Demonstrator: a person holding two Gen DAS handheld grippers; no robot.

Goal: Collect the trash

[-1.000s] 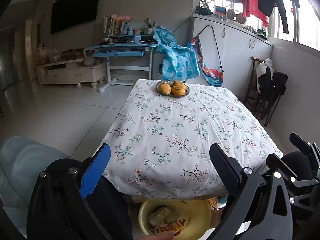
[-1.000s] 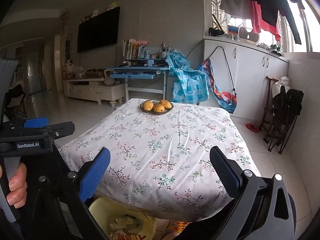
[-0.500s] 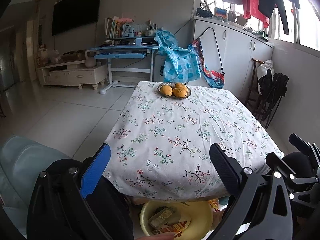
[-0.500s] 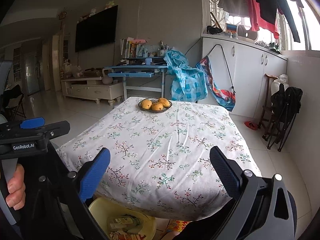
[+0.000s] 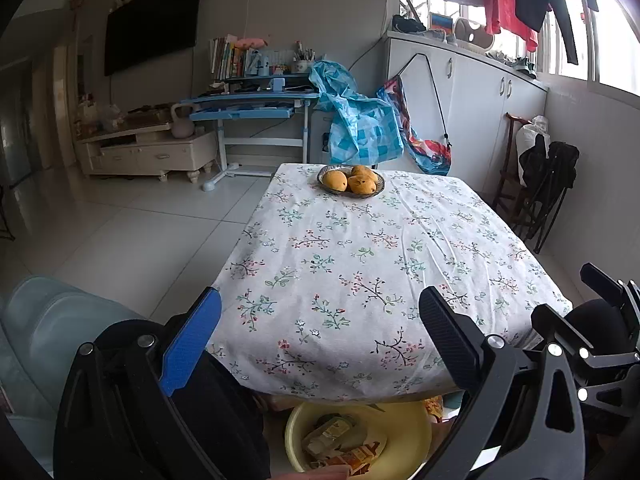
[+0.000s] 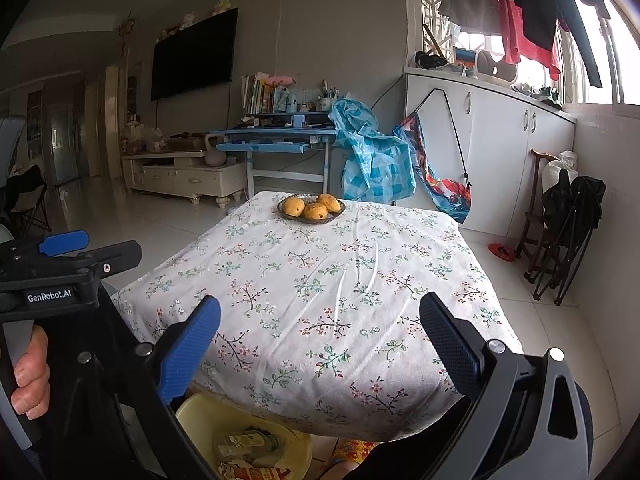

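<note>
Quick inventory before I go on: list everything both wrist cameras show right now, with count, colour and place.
table: one, white floral cloth, centre of room
fruit plate: one, grey, far end of table
mangoes: three, yellow-orange, on the plate
basin: one, yellow, on floor below the table's near edge
trash: several wrappers and cartons, mixed colours, inside the basin
desk: one, blue, against far wall
television: one, black, on wall
checked bag: one, blue, beside desk
cabinets: white, under the window
folded chair: black, right wall
left gripper: open, holding nothing, above near table edge
right gripper: open, holding nothing, above near table edge
</note>
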